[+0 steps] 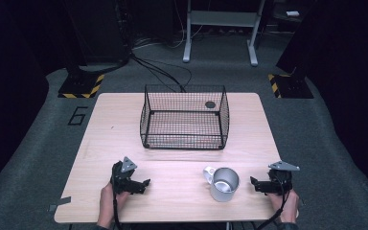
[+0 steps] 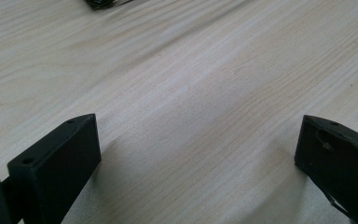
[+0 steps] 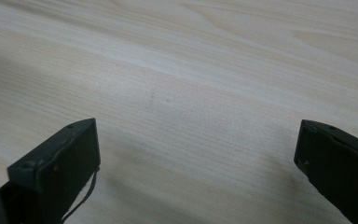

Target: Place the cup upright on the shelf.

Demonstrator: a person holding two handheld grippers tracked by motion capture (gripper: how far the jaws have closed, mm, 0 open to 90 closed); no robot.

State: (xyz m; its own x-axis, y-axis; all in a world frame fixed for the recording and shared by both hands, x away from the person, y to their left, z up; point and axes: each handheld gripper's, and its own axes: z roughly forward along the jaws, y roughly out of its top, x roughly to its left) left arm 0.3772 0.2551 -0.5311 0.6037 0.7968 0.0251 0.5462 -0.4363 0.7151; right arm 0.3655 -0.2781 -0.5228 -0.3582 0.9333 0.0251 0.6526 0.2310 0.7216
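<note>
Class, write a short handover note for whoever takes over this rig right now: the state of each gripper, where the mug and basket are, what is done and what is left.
Left gripper: open, holds nothing, low over the table at the near left.
Right gripper: open, holds nothing, near right, just beside the metal mug.
Mug: upright on the table between the grippers, closer to the right one, handle towards the far left.
Wire basket: at the table's middle, farther back, nothing inside.
Done: nothing gripped or moved yet.
Left: probably grasp the mug and place it in the basket.
</note>
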